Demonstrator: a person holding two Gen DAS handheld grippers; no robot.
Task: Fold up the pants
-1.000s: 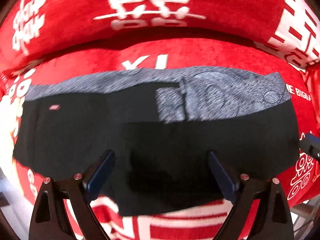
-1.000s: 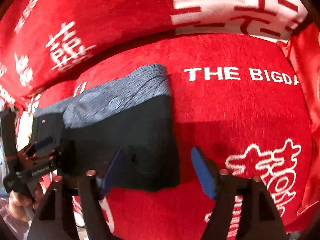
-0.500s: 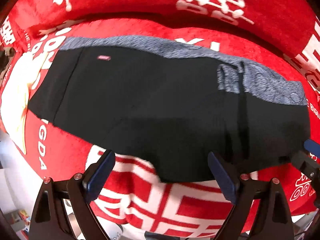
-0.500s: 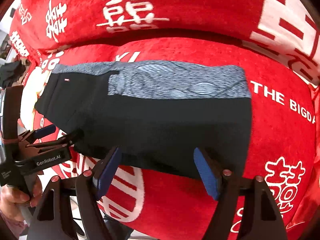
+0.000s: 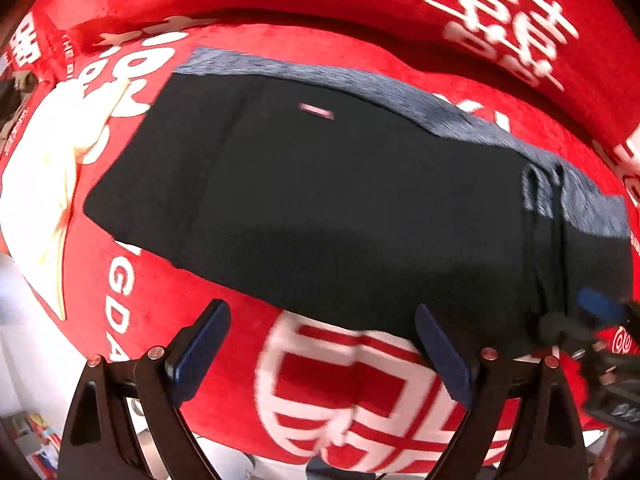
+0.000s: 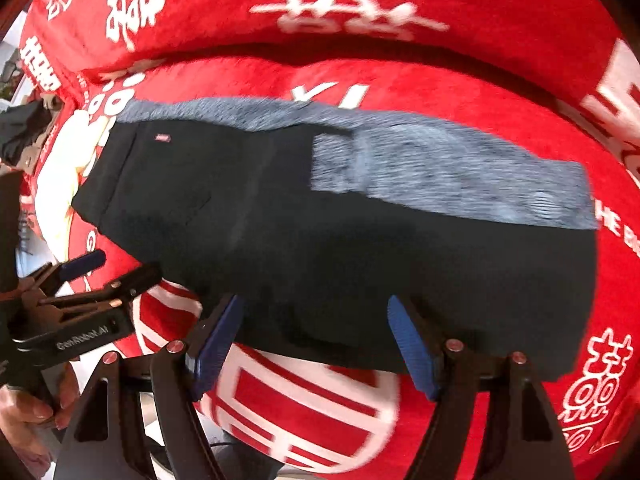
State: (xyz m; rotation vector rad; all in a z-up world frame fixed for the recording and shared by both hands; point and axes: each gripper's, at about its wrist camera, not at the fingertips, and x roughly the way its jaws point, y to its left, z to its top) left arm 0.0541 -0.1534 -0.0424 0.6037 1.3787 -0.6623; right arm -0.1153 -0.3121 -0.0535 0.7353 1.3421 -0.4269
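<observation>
Black pants (image 5: pixel 340 200) with a grey heathered strip (image 5: pixel 400 92) along the far side lie flat on a red seat cushion (image 5: pixel 340 380) with white characters. My left gripper (image 5: pixel 320 314) hangs open above the pants' near edge, nothing between its blue pads. In the right wrist view the same pants (image 6: pixel 340 240) fill the middle, and my right gripper (image 6: pixel 316 306) stands open over their near hem. The left gripper (image 6: pixel 112 270) shows at the left of that view, held by a hand (image 6: pixel 32 404). A blue pad of the right gripper (image 5: pixel 598 306) peeks in at the right edge of the left wrist view.
A red backrest cushion (image 6: pixel 360 8) rises behind the seat. A cream patch (image 5: pixel 44 184) marks the seat's left end, with a dark item (image 6: pixel 20 132) beyond it. The seat's front edge drops off just below both grippers to a pale floor (image 5: pixel 16 360).
Both grippers have slid leftward along the pants and back to their near edge. The right one went from the pants' right end to mid-hem. Both stayed open.
</observation>
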